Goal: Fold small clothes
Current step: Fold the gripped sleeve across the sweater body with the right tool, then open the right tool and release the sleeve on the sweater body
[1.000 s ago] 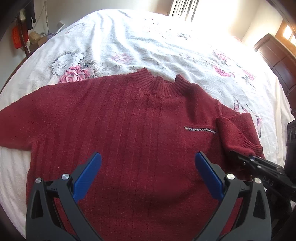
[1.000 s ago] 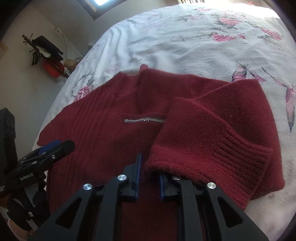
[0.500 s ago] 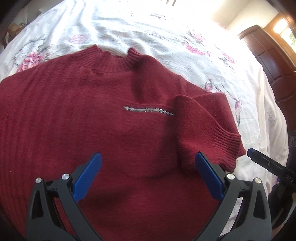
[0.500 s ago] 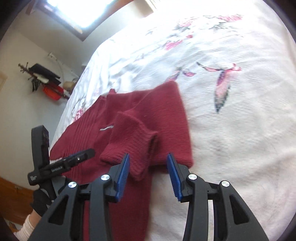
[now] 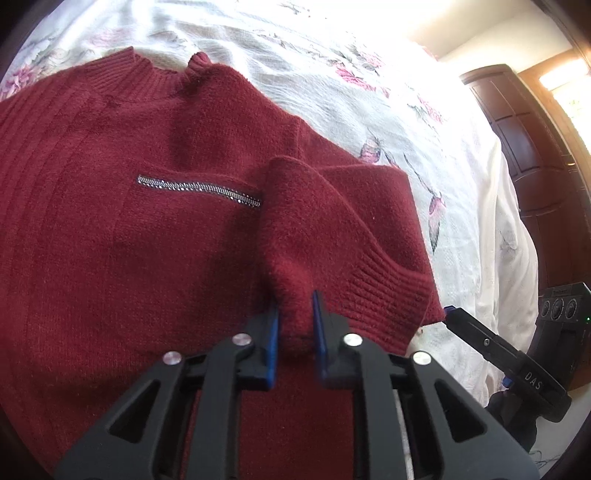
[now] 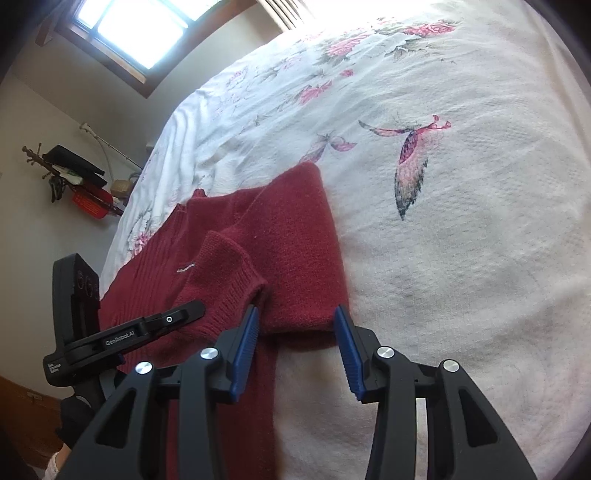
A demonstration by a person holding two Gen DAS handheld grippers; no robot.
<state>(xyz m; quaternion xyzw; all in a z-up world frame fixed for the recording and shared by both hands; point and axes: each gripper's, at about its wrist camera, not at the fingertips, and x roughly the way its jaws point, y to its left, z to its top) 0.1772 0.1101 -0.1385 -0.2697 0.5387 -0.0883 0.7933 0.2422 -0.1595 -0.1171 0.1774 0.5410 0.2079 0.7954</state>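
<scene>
A dark red knit sweater (image 5: 129,229) lies flat on the bed, with a silver zip trim (image 5: 199,190) on its chest. Its right sleeve (image 5: 332,236) is folded back over the body, ribbed cuff toward me. My left gripper (image 5: 295,325) is shut on the sleeve's cuff corner. In the right wrist view the same sleeve (image 6: 291,251) lies just ahead of my right gripper (image 6: 295,328), which stands open over the folded edge with nothing between its fingers. The left gripper (image 6: 155,325) shows at the left of that view.
The white bedspread (image 6: 461,206) with pink flowers and butterflies stretches wide to the right of the sweater. A dark wooden cabinet (image 5: 535,147) stands beyond the bed's right edge. A window (image 6: 147,26) and a wall rack with dark and red items (image 6: 77,177) are at the far left.
My left gripper moved right and forward and shut on the sleeve cuff. My right gripper let go of the sleeve, opened wider and drew back to the right.
</scene>
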